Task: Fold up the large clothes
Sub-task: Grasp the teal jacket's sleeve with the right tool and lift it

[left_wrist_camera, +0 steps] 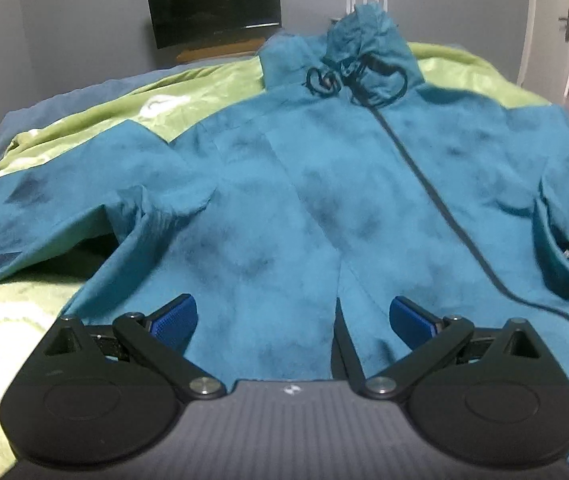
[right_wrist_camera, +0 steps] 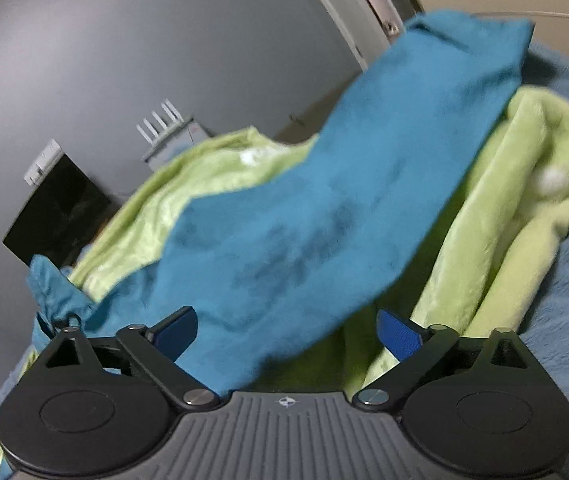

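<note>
Down at the near edge of each view the claws come first: the left gripper stands wide, its blue ribbed pads spread apart over the hem of a large teal hooded jacket with nothing pinched between them, and the right gripper is likewise spread wide, one teal sleeve of that jacket stretching away between its blue pads, which do not press on it. Beyond the left claw the jacket lies front-up, its dark zip running to the crumpled hood and black drawcord at the far end, sleeves out to both sides. Under it spreads a lime-green fleece blanket over a blue-grey bed cover. Farther off, a black flat screen stands against the grey wall
</note>
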Available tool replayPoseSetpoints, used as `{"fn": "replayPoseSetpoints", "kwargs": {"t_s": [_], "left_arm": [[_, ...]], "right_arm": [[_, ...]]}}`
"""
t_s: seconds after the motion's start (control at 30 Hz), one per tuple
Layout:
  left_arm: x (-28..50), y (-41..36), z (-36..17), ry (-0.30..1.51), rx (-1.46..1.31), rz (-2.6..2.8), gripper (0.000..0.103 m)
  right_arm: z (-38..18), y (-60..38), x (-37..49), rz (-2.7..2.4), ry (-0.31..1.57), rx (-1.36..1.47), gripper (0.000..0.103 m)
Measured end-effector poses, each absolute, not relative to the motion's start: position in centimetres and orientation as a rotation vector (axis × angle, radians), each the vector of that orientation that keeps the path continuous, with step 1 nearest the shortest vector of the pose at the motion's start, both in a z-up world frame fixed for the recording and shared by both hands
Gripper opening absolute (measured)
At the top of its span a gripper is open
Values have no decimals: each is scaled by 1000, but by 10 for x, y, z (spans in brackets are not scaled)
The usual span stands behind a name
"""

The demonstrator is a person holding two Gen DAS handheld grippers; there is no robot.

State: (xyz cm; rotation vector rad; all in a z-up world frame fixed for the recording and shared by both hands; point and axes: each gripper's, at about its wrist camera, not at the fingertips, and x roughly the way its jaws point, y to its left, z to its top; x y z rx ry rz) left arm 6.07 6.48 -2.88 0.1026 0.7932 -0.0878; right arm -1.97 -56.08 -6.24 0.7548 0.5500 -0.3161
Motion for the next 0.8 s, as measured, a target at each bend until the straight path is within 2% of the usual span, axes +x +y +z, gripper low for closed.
{"fn": "replayPoseSetpoints", "kwargs": {"t_s": [0.17, 0.23, 0.3, 0.37, 0.67, 0.73, 0.77, 0.8], "left_arm": [[63, 66, -36, 827, 74, -105, 103], [63, 66, -36, 830, 68, -110, 103], [63, 67, -36, 831, 64, -110, 103], [63, 67, -36, 835, 60, -113, 103], [65, 72, -37, 832, 25, -116, 103], [66, 72, -38, 835, 23, -114, 103], [65, 71, -38, 835, 26, -113, 103], [65, 71, -38, 835, 28, -113, 103]], "right_arm": [[-75, -556, 10, -367, 603, 708, 93], [-76, -557, 15, -387, 580, 712, 86], [-74, -561, 18, -436, 544, 682, 64], [-70, -567, 19, -480, 497, 622, 54], [-62, -631, 7, -584, 203, 771, 51], [-59, -639, 13, -596, 214, 770, 35], [-57, -640, 18, -613, 237, 747, 13], [-52, -639, 23, -622, 251, 716, 6]]}}
